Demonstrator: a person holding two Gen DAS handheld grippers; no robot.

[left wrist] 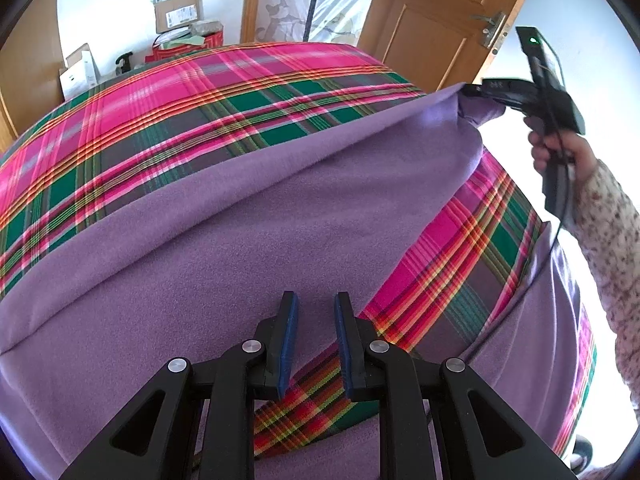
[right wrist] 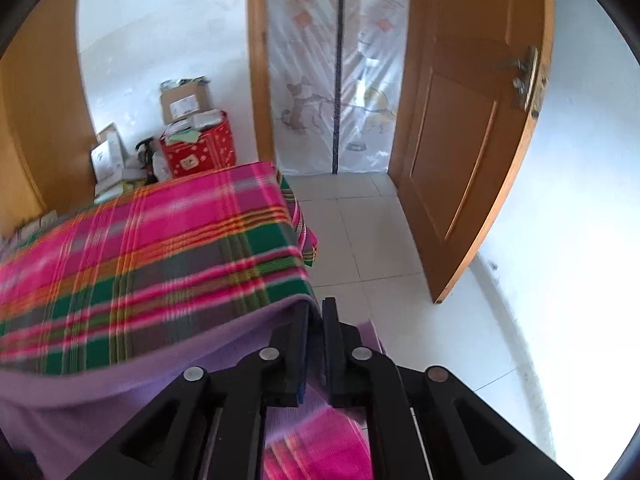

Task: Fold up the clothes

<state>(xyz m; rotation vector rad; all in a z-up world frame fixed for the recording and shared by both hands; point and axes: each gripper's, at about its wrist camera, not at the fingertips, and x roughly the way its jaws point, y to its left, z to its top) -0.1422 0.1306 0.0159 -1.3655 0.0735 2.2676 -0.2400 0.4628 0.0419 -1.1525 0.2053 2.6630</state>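
Right tongs (right wrist: 316, 312) clenched on soft purple fleece garment (left wrist: 256, 224) corner; left tongs (left wrist: 316, 312) released above it.
A thin pinch could slip off while pulling across the plaid-covered worktop (left wrist: 168, 96).

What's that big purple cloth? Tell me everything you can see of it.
The purple garment looks like soft, matte fleece in plain lilac, with no pattern or seams that can be made out. It lies spread over a pink, green and orange plaid cloth. One corner is lifted off to the side, pinched by the right gripper, pulling that edge taut. The left gripper hovers over it, fingers apart, pinching nothing.
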